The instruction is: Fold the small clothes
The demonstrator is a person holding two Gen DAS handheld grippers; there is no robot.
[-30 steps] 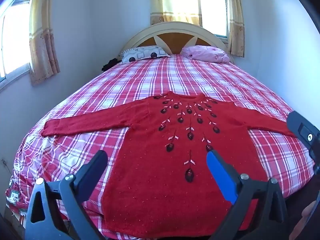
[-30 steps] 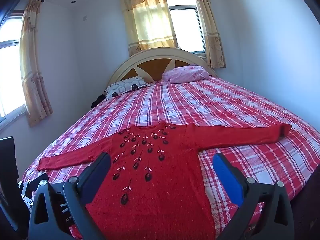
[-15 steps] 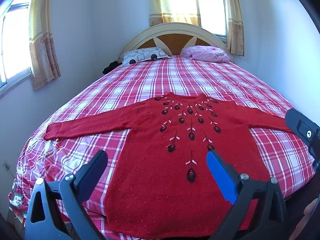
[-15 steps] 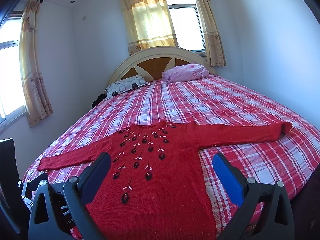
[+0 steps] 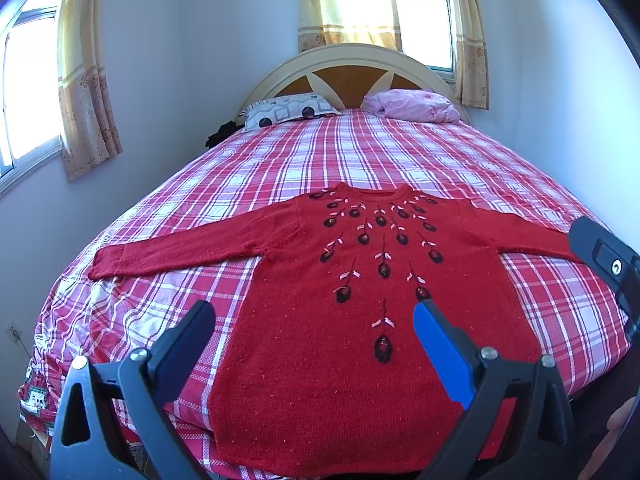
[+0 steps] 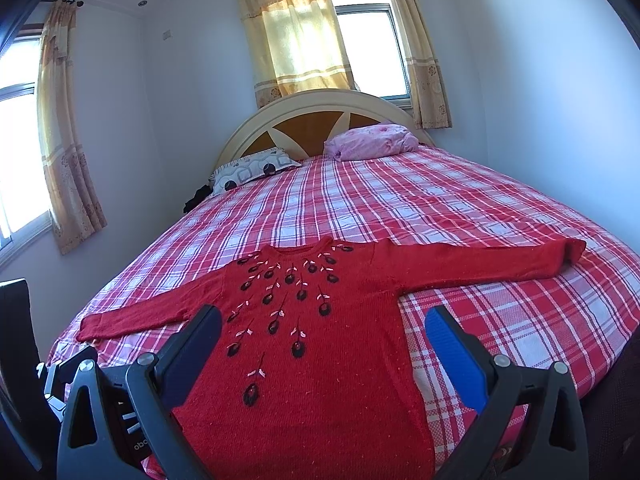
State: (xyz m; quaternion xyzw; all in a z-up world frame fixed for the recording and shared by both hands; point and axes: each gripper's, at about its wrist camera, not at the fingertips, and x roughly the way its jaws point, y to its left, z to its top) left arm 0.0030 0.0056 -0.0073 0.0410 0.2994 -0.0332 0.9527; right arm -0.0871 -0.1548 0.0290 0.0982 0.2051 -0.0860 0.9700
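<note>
A red knit sweater (image 5: 320,280) with dark embroidered flowers lies flat and face up on the bed, both sleeves spread out sideways; it also shows in the right wrist view (image 6: 312,344). Its hem hangs at the near bed edge. My left gripper (image 5: 314,332) is open and empty, held above the sweater's lower body. My right gripper (image 6: 322,336) is open and empty, above the sweater's lower right part. The right sleeve's cuff (image 6: 572,250) is folded back a little.
The bed carries a red and white plaid cover (image 5: 360,152). A patterned pillow (image 5: 288,110) and a pink pillow (image 5: 412,104) lie by the headboard (image 5: 348,68). Walls stand close on both sides. The other gripper shows at the right edge (image 5: 604,260).
Both grippers have drawn back and tilted slightly down, so the sweater sits lower in both views. Nothing on the bed has moved.
</note>
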